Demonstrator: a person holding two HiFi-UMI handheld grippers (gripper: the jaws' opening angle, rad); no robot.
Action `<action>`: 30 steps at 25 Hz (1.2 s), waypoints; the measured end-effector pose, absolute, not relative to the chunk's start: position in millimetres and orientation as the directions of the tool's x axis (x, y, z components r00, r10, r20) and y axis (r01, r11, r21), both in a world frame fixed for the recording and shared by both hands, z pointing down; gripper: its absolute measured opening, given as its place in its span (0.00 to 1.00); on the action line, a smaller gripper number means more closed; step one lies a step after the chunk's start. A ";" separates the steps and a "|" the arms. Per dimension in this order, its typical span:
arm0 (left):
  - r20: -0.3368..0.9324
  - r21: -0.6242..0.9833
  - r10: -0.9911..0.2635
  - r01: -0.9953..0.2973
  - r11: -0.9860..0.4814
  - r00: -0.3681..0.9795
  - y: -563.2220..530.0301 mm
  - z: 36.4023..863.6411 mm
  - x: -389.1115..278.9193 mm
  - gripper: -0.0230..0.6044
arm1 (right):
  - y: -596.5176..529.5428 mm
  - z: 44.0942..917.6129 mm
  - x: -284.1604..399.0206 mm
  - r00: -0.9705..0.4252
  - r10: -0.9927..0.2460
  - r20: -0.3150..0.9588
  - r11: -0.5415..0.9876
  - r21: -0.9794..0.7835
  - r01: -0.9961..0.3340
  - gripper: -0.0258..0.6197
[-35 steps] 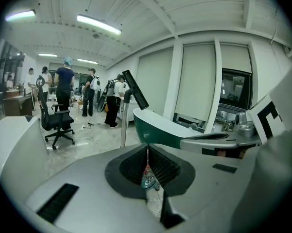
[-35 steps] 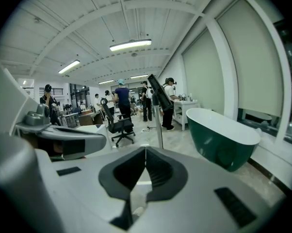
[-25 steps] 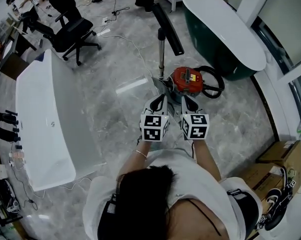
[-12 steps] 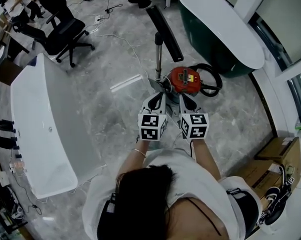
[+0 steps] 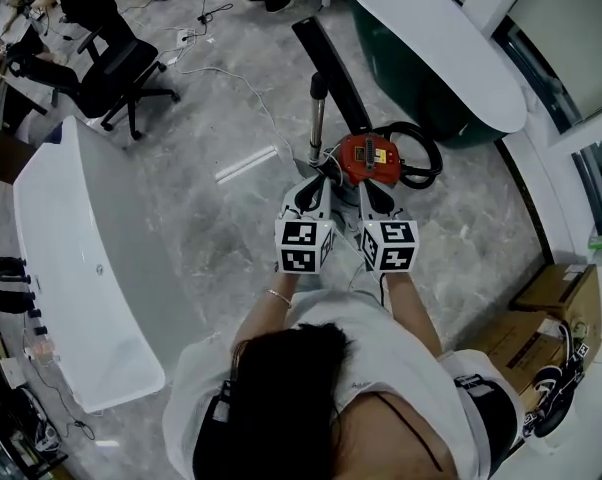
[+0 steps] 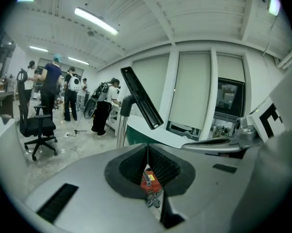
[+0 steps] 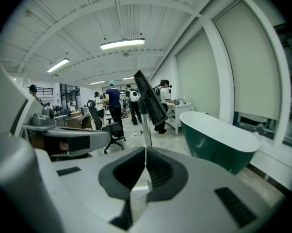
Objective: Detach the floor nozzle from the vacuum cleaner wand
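- Left gripper and right gripper are hovering with jaws shut (nothing gripped in either).
- Floor nozzle is sitting atop the upright wand, beside the red vacuum canister, just beyond them.

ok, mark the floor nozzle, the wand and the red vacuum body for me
floor nozzle [image 5: 328, 66]: head view, middle of the black bar.
wand [image 5: 316, 126]: head view, mid-length of the silver tube.
red vacuum body [image 5: 370, 159]: head view, top of the red housing.

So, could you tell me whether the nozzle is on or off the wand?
On: the black nozzle is joined to the top of the upright wand through its elbow neck.
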State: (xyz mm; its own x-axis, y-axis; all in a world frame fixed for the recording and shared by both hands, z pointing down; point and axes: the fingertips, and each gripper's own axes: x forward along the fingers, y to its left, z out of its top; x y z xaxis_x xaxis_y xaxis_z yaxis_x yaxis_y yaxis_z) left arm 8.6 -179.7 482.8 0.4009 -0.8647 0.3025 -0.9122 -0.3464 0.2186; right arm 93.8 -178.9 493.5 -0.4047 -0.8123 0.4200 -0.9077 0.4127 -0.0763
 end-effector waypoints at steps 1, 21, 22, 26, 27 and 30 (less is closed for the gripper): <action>0.304 0.215 -0.861 -0.910 -0.355 0.408 -184.3 482.5 6.5 0.05 | -183.4 492.0 91.8 -0.401 -0.816 0.417 0.409 -0.076 -0.909 0.06; 0.322 0.200 -0.824 -0.884 -0.422 0.466 -253.6 488.2 -15.6 0.05 | -230.4 475.7 43.0 -0.498 -0.774 0.391 0.494 -0.118 -0.861 0.06; 0.325 0.203 -0.822 -0.883 -0.423 0.468 -256.1 489.3 -18.0 0.05 | -231.4 473.1 40.9 -0.504 -0.773 0.385 0.499 -0.120 -0.858 0.06; 0.357 0.212 -0.798 -0.874 -0.438 0.486 -265.3 500.4 -25.3 0.05 | -234.2 465.7 34.1 -0.538 -0.763 0.359 0.510 -0.178 -0.842 0.06; 0.362 0.211 -0.793 -0.872 -0.441 0.489 -266.5 502.9 -27.7 0.05 | -233.9 464.2 32.0 -0.543 -0.763 0.350 0.509 -0.191 -0.839 0.06; 0.372 0.208 -0.784 -0.868 -0.451 0.496 -270.4 508.7 -35.6 0.05 | -232.0 458.2 24.1 -0.560 -0.766 0.314 0.523 -0.201 -0.828 0.06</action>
